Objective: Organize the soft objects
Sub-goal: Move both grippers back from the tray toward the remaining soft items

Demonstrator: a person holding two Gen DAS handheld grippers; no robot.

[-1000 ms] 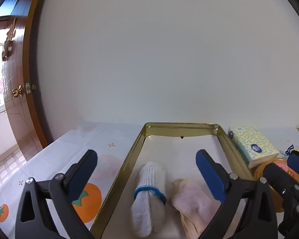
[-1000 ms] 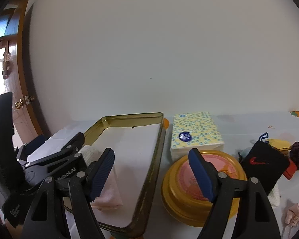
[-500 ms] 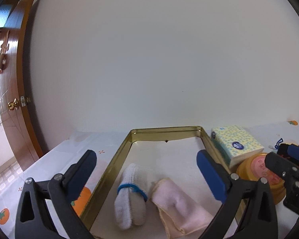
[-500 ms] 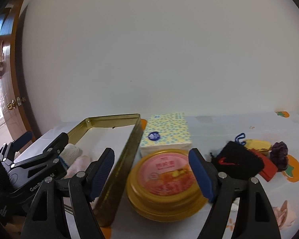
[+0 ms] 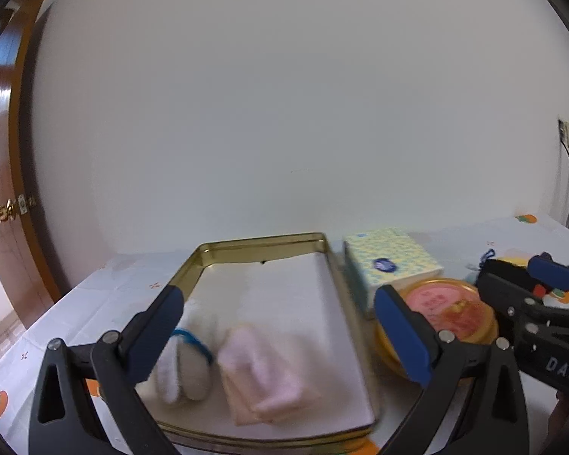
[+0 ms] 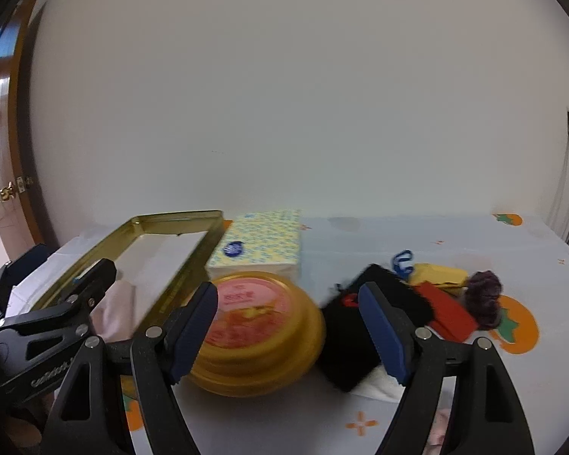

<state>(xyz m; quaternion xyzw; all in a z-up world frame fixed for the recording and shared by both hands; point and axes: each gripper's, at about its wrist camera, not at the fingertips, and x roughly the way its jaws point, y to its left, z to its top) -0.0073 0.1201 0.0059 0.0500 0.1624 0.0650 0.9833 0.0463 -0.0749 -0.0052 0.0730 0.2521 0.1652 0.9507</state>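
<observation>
Both views have swung rightward since a second ago, bringing the black pouch (image 6: 354, 335) between the right tool (image 6: 288, 331) fingers at lower centre. It looks soft and dark with a red mark, though blurred. Left of frame centre, the gold tray (image 5: 260, 244) holds a white rolled sock (image 5: 187, 369) and pink cloth (image 5: 263, 373). Left tool (image 5: 278, 335) hovers spread; right tool likewise spread, pinching nothing.

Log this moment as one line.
left gripper: open, empty | right gripper: open, empty | gold tray: white roll, pink cloth | black pouch: outside
</observation>
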